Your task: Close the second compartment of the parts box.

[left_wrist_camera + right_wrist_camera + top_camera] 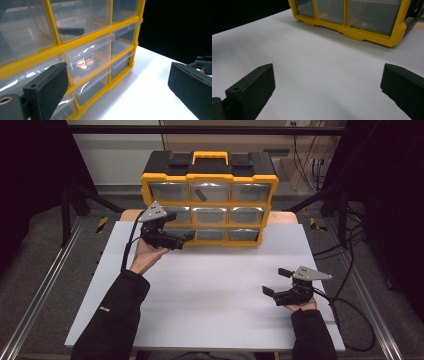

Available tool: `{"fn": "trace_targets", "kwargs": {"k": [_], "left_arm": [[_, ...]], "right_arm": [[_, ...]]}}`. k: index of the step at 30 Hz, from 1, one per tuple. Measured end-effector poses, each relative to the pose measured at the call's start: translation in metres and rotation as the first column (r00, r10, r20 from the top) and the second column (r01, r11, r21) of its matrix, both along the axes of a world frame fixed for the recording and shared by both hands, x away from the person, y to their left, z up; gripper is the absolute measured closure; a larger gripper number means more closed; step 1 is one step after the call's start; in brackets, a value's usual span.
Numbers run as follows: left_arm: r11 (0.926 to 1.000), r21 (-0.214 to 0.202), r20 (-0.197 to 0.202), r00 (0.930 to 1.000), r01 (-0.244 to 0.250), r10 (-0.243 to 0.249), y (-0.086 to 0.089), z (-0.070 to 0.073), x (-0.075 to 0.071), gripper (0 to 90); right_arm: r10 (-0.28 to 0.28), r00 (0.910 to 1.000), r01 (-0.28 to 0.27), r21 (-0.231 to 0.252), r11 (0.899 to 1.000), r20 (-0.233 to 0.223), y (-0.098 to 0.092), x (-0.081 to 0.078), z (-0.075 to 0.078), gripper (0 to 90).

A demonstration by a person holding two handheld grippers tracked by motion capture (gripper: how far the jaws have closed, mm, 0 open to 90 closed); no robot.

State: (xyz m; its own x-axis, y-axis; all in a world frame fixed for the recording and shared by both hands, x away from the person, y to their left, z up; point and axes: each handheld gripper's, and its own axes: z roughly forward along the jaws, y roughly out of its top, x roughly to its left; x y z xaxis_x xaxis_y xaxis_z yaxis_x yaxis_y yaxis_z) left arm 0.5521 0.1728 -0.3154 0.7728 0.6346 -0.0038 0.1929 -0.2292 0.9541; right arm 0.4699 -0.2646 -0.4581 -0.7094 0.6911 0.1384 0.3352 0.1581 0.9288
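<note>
At the left of the high view the left gripper hangs right in front of the drawer cabinet, level with its middle and lower rows at the left end; its jaws are spread wide with nothing between them, and no pad touches the plastic as far as I can tell. The cabinet itself stands at the upper middle of the frame, at the far edge of the white surface; nine clear drawers in three rows inside a yellow frame, black top with a yellow carry handle.

In the left gripper view the drawers sit just ahead of the jaws; one in the middle row holds something coppery that I can't make out, and a dark small item lies in the drawer above it.

My guess is that a drawer is the thing to be worked; it looks like thin, stiff, clear plastic, light and smooth, so it should slide easily but could slip from a shallow pinch or crack under a hard squeeze; the sensible hold is the protruding front lip, taken squarely, pulled straight out. The cabinet looks light enough to skid on the smooth surface when a drawer is tugged.

At the lower right of the high view the right gripper rests low over the bare surface, well apart from the cabinet, jaws also spread and empty.
</note>
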Motion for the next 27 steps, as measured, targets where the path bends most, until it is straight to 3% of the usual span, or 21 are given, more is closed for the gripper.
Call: {"fn": "trace_targets", "kwargs": {"k": [4, 15, 27], "left_arm": [[0.9997, -0.026, -0.006, 1.0, 0.004, -0.004, 0.01, -0.009, -0.009, 2.5], [0.999, -0.044, -0.032, 0.9995, 0.003, -0.005, 0.034, -0.038, -0.032, 1.8], [0.9993, -0.033, -0.06, 0.9981, -0.018, 0.016, 0.058, -0.074, -0.052, 1.9]], "right_arm": [[-0.001, 1.0, 0.001, 0.003, 1.0, -0.001, 0.0, 0.0, 0.0, 0.1], [0.0, 1.0, 0.0, -0.001, 1.0, -0.005, 0.001, 0.0, -0.001, 0.1], [-0.003, 1.0, 0.003, 0.001, 1.0, -0.008, 0.001, 0.0, -0.002, 0.1]]}}
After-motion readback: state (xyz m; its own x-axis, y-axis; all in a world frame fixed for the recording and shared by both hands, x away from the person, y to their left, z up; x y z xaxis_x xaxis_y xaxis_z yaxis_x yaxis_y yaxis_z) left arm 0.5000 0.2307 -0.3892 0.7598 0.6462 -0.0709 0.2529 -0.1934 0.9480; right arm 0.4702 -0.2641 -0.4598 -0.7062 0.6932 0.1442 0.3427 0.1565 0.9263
